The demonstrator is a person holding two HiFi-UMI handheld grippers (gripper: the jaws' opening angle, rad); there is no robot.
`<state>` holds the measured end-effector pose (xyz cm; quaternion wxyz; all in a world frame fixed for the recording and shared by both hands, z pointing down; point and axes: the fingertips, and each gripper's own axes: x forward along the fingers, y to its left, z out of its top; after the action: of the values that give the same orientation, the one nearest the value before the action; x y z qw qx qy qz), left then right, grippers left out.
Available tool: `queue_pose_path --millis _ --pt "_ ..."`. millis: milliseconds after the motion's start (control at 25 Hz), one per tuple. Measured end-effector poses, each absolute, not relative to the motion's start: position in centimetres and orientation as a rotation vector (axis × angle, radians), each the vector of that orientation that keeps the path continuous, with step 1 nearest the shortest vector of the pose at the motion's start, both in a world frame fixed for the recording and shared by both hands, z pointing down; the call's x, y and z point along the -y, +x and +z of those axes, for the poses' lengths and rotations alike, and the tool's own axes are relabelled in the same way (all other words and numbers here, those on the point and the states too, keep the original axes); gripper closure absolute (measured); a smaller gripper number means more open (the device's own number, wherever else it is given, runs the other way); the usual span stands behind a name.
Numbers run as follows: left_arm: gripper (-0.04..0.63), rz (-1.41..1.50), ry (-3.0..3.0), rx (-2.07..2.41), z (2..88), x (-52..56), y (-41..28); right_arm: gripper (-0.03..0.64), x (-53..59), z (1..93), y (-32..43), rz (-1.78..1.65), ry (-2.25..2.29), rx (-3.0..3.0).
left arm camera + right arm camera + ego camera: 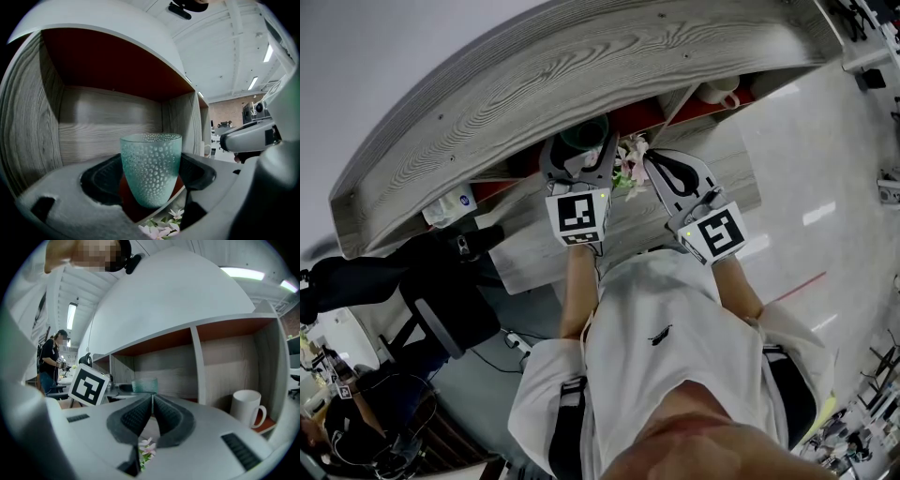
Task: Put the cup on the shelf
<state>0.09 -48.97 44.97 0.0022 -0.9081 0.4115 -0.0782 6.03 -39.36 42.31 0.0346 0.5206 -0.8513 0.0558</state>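
Left gripper view: the left gripper (150, 176) is gripping the cup (151, 168), jaws spread to its width and pressing its sides. The cup is standing upright inside a shelf (108, 122) compartment, over the red floor near the front edge; contact with the floor is unclear. Right gripper (152, 401) is hovering just beside, jaws pressed together, holding nothing. A mug (246, 406) is sitting in the next compartment to the right, past the divider. Flowers (630, 164) are showing between the two grippers.
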Motion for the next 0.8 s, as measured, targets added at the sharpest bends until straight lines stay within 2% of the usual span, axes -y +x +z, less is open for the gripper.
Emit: queue_pose_path --millis 480,800 --pt "0.215 -0.367 -2.792 -1.346 45.64 49.66 0.73 0.581 39.03 42.17 6.06 0.167 1.600 2.615" --pt "0.215 -0.347 -2.793 -1.364 45.63 49.13 0.12 0.581 38.38 42.14 6.33 0.167 1.612 2.606"
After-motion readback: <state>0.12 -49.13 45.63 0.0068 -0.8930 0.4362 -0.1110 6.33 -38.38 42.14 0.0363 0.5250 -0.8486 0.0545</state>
